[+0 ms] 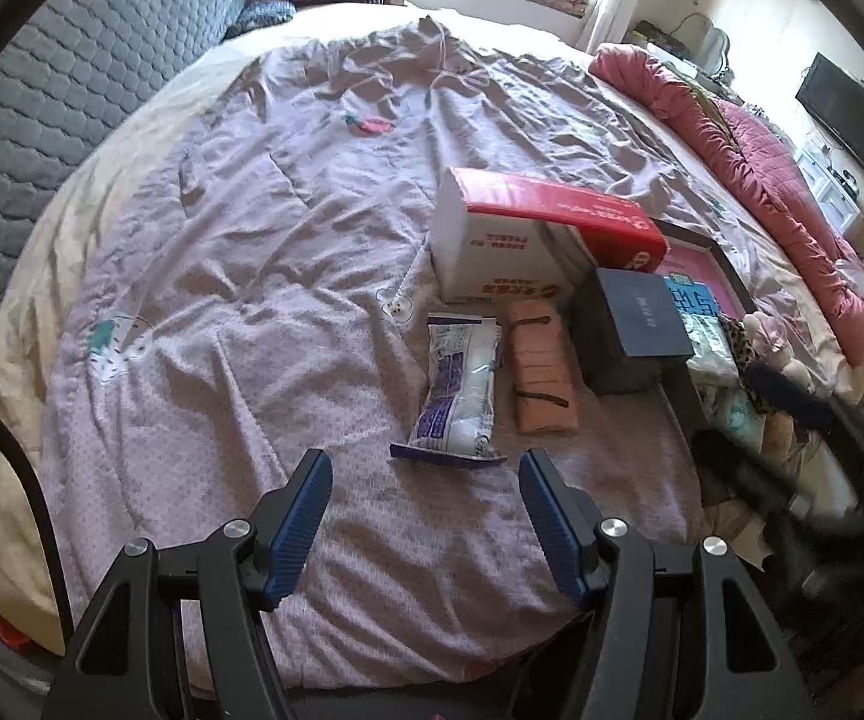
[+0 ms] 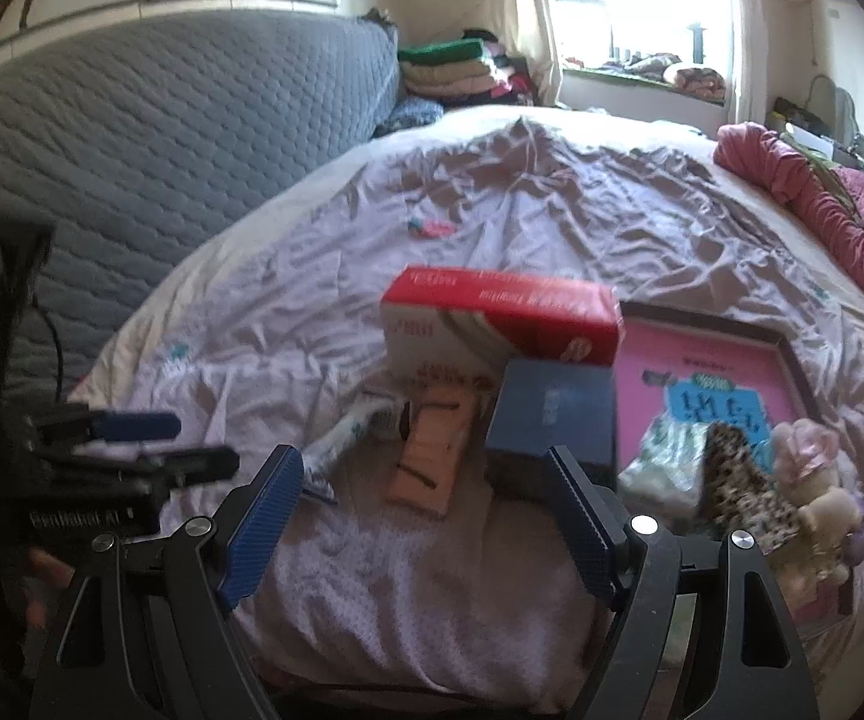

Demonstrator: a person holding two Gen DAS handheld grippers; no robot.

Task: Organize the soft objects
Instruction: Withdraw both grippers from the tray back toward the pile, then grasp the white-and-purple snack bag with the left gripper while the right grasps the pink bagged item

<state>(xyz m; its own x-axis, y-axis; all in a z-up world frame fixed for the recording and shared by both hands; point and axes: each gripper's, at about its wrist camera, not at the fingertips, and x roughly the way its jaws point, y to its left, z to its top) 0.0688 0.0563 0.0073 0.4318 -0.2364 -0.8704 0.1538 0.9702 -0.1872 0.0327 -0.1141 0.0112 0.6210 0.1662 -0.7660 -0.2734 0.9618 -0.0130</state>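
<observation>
Blue ribbed fingers [image 1: 306,516] of the left gripper [image 1: 426,516] are seen spread wide above the bedspread, with nothing held between them. Its jaws are pointed at the white-and-purple packet [image 1: 459,387], which lies just beyond the fingertips. Equally wide and empty, the right gripper [image 2: 426,516] is held low over the same cloth; in its view the left gripper [image 2: 132,438] appears at the left edge, blurred.

Largest noted: the bed, covered by a wrinkled lilac bedspread [image 1: 222,228] with small embroidered motifs. A grey quilted headboard [image 1: 72,78] is seen to the left, and a bunched red quilt [image 1: 750,162] along the far right edge.

A red-and-white box [image 1: 522,240] stands mid-bed, its red face uppermost. Just to its right, a dark-rimmed tray with a pink bottom [image 2: 696,360] is seen lying flat. A dark blue box [image 1: 636,324] stands against the tray's near-left corner, in front of the red-and-white box.

Soft things are gathered at the tray's near end: a pale crinkled bundle [image 2: 666,456], a leopard-print cloth [image 2: 744,480] and a small plush toy [image 2: 816,480]; whether all rest inside the rim cannot be told.

A peach-coloured banded pack [image 1: 540,372] lies on the bedspread between the packet and the dark blue box, parallel to the packet, just apart from it.
</observation>
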